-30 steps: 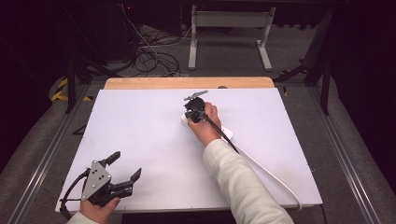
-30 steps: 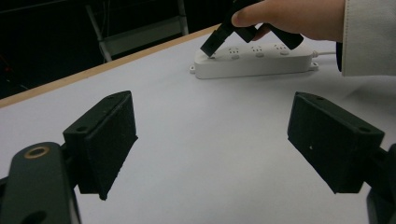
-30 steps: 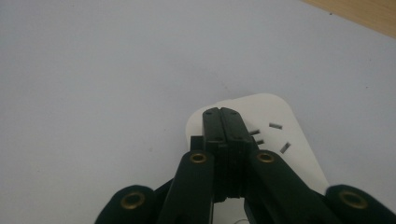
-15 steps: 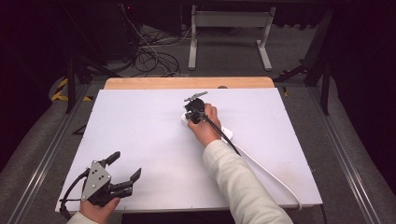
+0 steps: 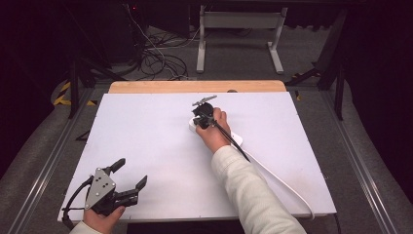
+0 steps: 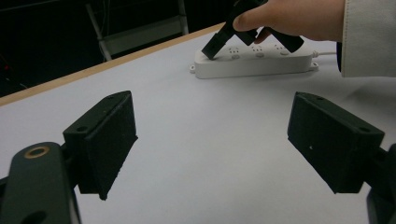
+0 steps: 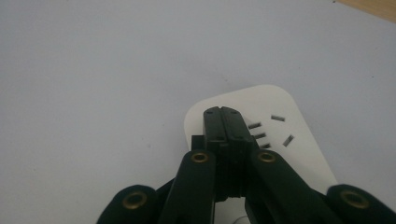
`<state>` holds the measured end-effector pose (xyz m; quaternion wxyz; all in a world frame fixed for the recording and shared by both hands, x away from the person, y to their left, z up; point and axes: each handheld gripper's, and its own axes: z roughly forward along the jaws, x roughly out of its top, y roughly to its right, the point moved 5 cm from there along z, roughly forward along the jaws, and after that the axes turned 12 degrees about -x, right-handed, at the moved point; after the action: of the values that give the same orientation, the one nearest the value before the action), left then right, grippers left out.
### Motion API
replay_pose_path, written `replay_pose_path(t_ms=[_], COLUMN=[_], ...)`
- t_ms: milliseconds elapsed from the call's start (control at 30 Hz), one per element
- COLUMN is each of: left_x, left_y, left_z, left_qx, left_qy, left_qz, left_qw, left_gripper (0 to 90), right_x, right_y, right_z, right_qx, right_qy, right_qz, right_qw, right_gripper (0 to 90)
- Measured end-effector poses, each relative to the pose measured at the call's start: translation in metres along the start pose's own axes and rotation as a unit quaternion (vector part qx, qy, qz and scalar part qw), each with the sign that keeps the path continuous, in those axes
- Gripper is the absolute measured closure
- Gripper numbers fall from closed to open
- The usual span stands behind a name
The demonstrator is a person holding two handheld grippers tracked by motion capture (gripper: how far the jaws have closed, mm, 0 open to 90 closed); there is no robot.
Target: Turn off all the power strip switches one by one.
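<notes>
A white power strip [image 5: 236, 139] lies near the middle of the white table, partly hidden under a hand. My right gripper [image 5: 198, 121] is shut, its jaws pressed flat together with nothing between them. In the right gripper view the gripper's tips [image 7: 223, 114] rest on the rounded end of the power strip [image 7: 299, 135], just beside a socket. The left gripper view shows the same strip [image 6: 252, 65] farther off, with the right gripper [image 6: 210, 49] tilted down onto its left end. My left gripper [image 5: 131, 172] sits open at the table's near left corner, holding nothing [image 6: 212, 140].
The strip's white cord [image 5: 287, 185] runs back toward the table's near right edge. A wooden strip [image 5: 195, 87] borders the far edge of the table. Beyond it are floor cables [image 5: 156, 58] and a white metal stand [image 5: 238, 34].
</notes>
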<state>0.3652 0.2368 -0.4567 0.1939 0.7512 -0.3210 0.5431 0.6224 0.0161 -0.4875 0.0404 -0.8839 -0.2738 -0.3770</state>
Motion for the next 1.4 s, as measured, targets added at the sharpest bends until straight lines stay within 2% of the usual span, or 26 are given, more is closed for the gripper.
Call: replay_pose_path(t_ms=[333, 433, 533, 600, 633, 667, 733, 800, 967, 1033, 1233, 1300, 1400], left_x=[0.0, 0.0, 0.0, -0.001, -0.001, -0.001, -0.001, -0.001, -0.001, -0.001, -0.001, -0.001, -0.001], left_y=[0.0, 0.0, 0.0, 0.0, 0.0, -0.001, -0.002, -0.003, -0.001, 0.0, 0.0, 0.0, 0.0], left_z=[0.0, 0.001, 0.001, 0.001, 0.001, 0.001, 0.001, 0.002, 0.002, 0.002, 0.002, 0.002, 0.002], left_qx=[0.0, -0.001, 0.0, -0.001, 0.0, 0.001, -0.002, -0.001, 0.0, 0.001, 0.0, 0.0, 0.001], left_qy=[0.0, -0.002, -0.002, -0.001, -0.001, -0.001, -0.002, -0.002, -0.003, -0.003, -0.004, -0.005, -0.003], left_qz=[-0.002, -0.001, -0.001, -0.002, -0.003, 0.001, -0.004, -0.008, -0.005, -0.005, -0.005, -0.004, -0.005], left_qw=[1.0, 1.0, 1.0, 1.0, 1.0, 1.0, 1.0, 1.0, 1.0, 1.0, 1.0, 1.0, 1.0], left_gripper=[16.1, 16.1, 16.1, 16.1, 16.1, 16.1, 16.1, 16.1, 16.1, 16.1, 16.1, 16.1, 16.2], right_x=[0.001, 0.001, 0.001, 0.003, 0.004, 0.006, 0.011, 0.016, 0.017, 0.017, 0.015, 0.016, 0.015], right_y=[-0.001, 0.0, 0.0, 0.003, 0.004, 0.005, 0.004, 0.003, 0.004, 0.005, 0.009, 0.01, 0.008], right_z=[0.0, 0.001, 0.0, -0.001, -0.005, -0.01, -0.023, -0.037, -0.057, -0.062, -0.078, -0.085, -0.095], right_qx=[-0.002, -0.003, 0.0, 0.011, 0.006, 0.006, 0.02, 0.033, 0.037, 0.041, 0.047, 0.056, 0.07], right_qy=[-0.005, -0.015, -0.017, -0.013, -0.01, 0.004, 0.026, 0.047, 0.067, 0.074, 0.087, 0.099, 0.104], right_qz=[0.0, -0.002, 0.0, 0.007, -0.005, -0.008, -0.003, -0.007, -0.018, -0.011, -0.012, -0.014, -0.025], right_qw=[1.0, 0.9999, 0.9999, 0.9998, 0.9999, 0.9999, 0.9995, 0.9983, 0.9969, 0.9963, 0.995, 0.9934, 0.9918], right_gripper=[90.0, 90.0, 90.0, 90.0, 90.0, 90.0, 90.0, 90.0, 90.0, 90.0, 90.0, 80.9, 75.1])
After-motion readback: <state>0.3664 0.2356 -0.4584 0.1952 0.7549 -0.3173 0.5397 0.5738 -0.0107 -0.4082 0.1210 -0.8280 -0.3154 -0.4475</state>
